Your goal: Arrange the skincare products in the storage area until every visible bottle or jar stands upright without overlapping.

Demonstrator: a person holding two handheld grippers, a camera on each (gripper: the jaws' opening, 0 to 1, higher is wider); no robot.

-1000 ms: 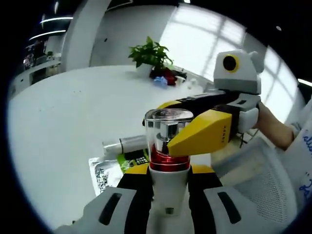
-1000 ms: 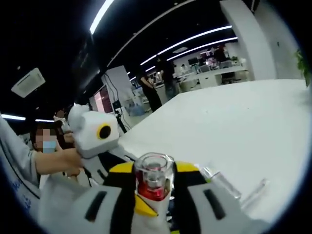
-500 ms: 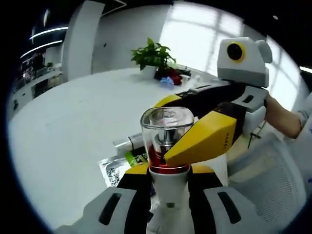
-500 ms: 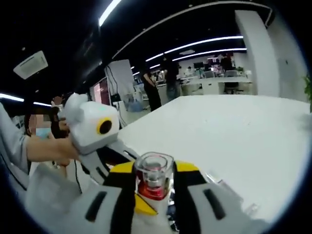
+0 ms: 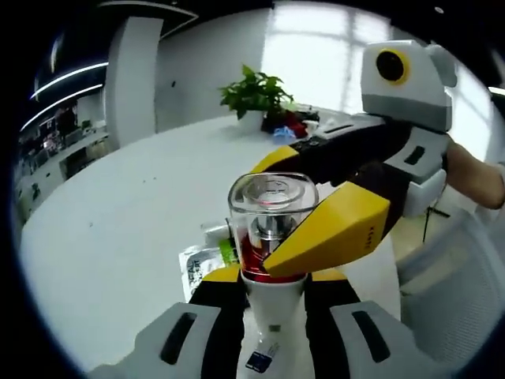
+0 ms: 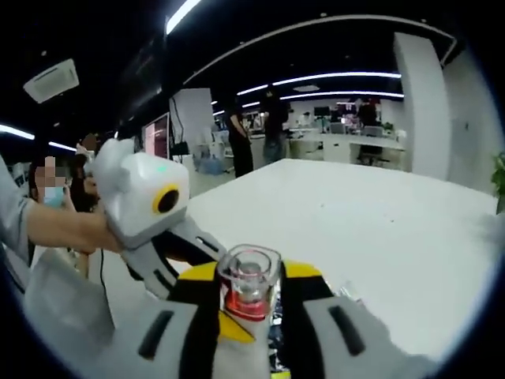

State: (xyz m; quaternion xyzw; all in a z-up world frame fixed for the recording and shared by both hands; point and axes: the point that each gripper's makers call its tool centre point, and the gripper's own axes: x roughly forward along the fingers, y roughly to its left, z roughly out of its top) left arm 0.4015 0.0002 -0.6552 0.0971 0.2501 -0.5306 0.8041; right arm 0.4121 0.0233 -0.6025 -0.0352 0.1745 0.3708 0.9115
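The white surface point(image 5: 118, 237) extends behind all items, with office desks and standing people beyond its far edge in the right gripper view. The left gripper point(image 5: 272, 296) has its fingers point(image 5: 217, 308) closed on the white body of the pump bottle point(image 5: 272, 237), which stands upright between them above the surface. The right gripper point(image 5: 316, 213) enters the left gripper view from the right of the bottle; its yellow-tipped fingers point(image 5: 327, 233) clamp the bottle at the red band under the clear cap point(image 5: 272, 201). In the right gripper view, the same bottle point(image 6: 248, 288) sits between the right gripper's fingers point(image 6: 197, 316), and the left gripper point(image 6: 170, 237) comes in from the left of the bottle, carried by a hand point(image 6: 79, 233). A potted plant point(image 5: 256, 91) stands on the surface well behind the bottle. A printed sachet point(image 5: 199, 264) lies flat on the surface just left of the bottle's base.
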